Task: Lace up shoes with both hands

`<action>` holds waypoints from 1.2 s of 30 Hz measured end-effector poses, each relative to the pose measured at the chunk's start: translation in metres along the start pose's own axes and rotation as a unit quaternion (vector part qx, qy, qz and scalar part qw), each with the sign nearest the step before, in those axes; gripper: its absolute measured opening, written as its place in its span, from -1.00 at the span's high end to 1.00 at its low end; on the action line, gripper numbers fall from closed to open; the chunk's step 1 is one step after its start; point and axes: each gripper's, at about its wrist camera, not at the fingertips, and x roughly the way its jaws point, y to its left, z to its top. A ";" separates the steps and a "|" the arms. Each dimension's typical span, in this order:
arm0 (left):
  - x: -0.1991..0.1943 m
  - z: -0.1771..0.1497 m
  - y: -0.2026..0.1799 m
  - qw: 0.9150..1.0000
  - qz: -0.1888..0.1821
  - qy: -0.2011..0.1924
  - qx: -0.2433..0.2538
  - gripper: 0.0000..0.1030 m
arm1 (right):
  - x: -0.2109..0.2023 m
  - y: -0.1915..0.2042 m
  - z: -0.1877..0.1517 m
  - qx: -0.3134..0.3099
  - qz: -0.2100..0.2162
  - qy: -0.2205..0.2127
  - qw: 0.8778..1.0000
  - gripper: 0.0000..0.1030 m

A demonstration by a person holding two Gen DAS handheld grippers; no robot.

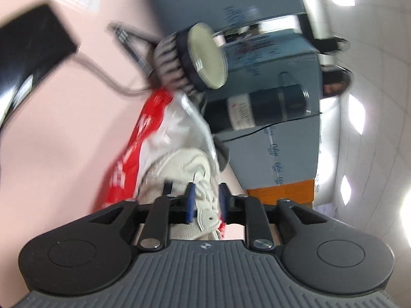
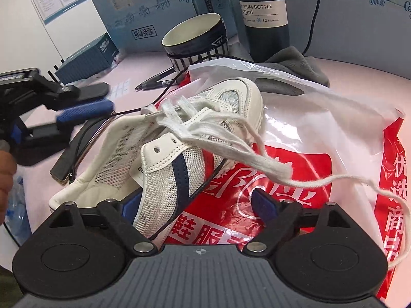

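A white mesh shoe (image 2: pixel 179 164) with a navy stripe lies on a red-and-white plastic bag (image 2: pixel 321 128). Its white lace (image 2: pixel 231 148) is threaded loosely through the upper eyelets, and a frayed end trails right over the bag. My right gripper (image 2: pixel 197 205) is open wide, the shoe's heel side lying between its blue pads without being pressed. My left gripper (image 2: pixel 109 96) reaches in from the left, near the tongue and a lace tip, jaws slightly apart and empty. In the blurred left wrist view, the left gripper (image 1: pixel 206 200) frames the shoe (image 1: pixel 185 164) beyond its pads.
Behind the shoe stand a striped mug (image 2: pixel 197 38), a dark vacuum bottle (image 2: pixel 267 15) and blue cartons (image 2: pixel 143 7). A grey cloth (image 2: pixel 292 61), pens (image 2: pixel 156 79) and a dark phone with cable (image 2: pixel 69 161) lie on the pink table (image 2: pixel 133 61).
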 end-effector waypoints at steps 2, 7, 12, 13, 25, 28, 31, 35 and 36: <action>0.008 -0.001 0.004 1.000 -0.002 0.004 -0.030 0.30 | 0.000 0.000 0.000 0.000 -0.001 0.001 1.000 -0.68; 0.024 -0.001 0.006 0.999 0.004 -0.008 -0.052 0.13 | 0.000 0.001 0.001 -0.001 -0.001 0.002 1.000 -0.69; 0.034 0.000 0.009 0.998 -0.002 -0.021 -0.060 0.23 | 0.000 0.001 0.000 -0.001 -0.002 0.002 1.000 -0.69; 0.035 0.000 0.009 0.998 -0.002 -0.024 -0.059 0.64 | 0.000 0.001 0.000 -0.001 -0.002 0.002 1.000 -0.69; 0.010 0.001 -0.015 0.994 0.017 -0.079 0.080 0.98 | 0.002 -0.001 0.001 0.003 -0.003 0.001 1.000 -0.71; 0.000 0.005 -0.021 0.990 0.020 -0.098 0.104 0.98 | 0.001 0.000 0.000 0.005 -0.006 -0.002 1.000 -0.71; -0.014 0.010 -0.025 0.986 0.016 -0.122 0.115 0.98 | 0.001 0.001 -0.001 0.007 -0.008 -0.005 1.000 -0.71; -0.035 0.018 -0.030 0.980 0.006 -0.154 0.128 0.98 | 0.001 0.002 -0.003 0.008 -0.010 -0.006 1.000 -0.72; -0.040 0.020 -0.031 0.978 0.005 -0.162 0.131 0.98 | 0.001 0.002 -0.002 0.008 -0.011 -0.006 1.000 -0.72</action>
